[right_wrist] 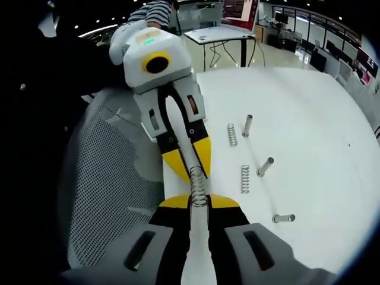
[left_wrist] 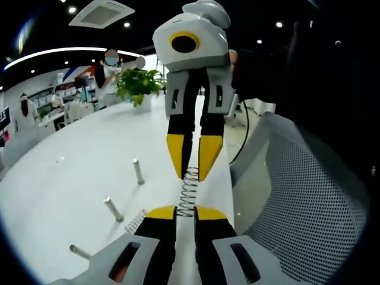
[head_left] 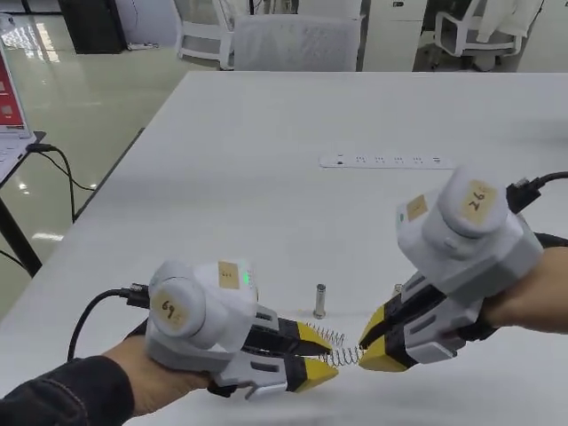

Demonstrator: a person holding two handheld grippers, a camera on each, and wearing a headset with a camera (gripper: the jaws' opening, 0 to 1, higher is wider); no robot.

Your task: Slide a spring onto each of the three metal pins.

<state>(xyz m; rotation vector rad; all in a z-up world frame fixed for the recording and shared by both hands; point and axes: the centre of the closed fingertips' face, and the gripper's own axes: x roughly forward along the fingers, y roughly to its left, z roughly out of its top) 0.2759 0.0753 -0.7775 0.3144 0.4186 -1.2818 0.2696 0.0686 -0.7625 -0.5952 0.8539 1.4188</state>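
**Operator:** How far along am I?

**Spotter:** Barely started, by my reading. Your right gripper view shows the left pin, the middle pin and the right pin all bare. The first loose spring lies on the table just on the near side of the left pin. The second loose spring lies likewise by the middle pin. So all three fittings are left to do.

**Operator:** And the one I'm carrying?

**Spotter:** The held spring spans the gap between your two grippers, close to the table's near edge and a little nearer you than the pins. Your left gripper has its jaws drawn almost together on one end. Your right gripper pinches the other end the same way.

**Operator:** What's around me?

**Spotter:** You're at a plain white table, with a power strip lying toward its far side. Office chairs stand beyond the far edge, and a glossy floor runs off to the left. Your left gripper view catches a potted plant at the table's right end.
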